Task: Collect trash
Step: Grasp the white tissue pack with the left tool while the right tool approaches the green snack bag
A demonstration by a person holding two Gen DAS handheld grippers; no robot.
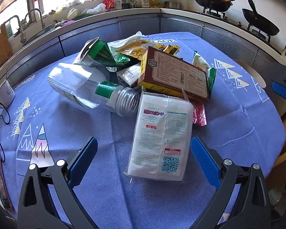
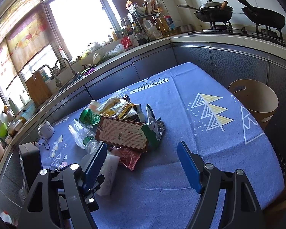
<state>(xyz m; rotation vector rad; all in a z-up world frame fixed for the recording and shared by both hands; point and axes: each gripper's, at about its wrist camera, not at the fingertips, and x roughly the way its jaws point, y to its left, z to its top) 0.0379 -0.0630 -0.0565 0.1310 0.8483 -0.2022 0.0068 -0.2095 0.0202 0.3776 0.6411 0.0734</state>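
A heap of trash lies on the blue tablecloth: a brown and yellow box, a clear plastic bottle on its side, a white packet, a red wrapper, a green carton and yellow wrappers. My left gripper is open low over the cloth. The white packet lies between its jaws, near the right pad. My right gripper is open just before the box and red wrapper, holding nothing.
A tan bin stands beside the table's far right edge. A white mug and a black cable sit at the table's left. Behind are the kitchen counter, a sink and pans on the stove.
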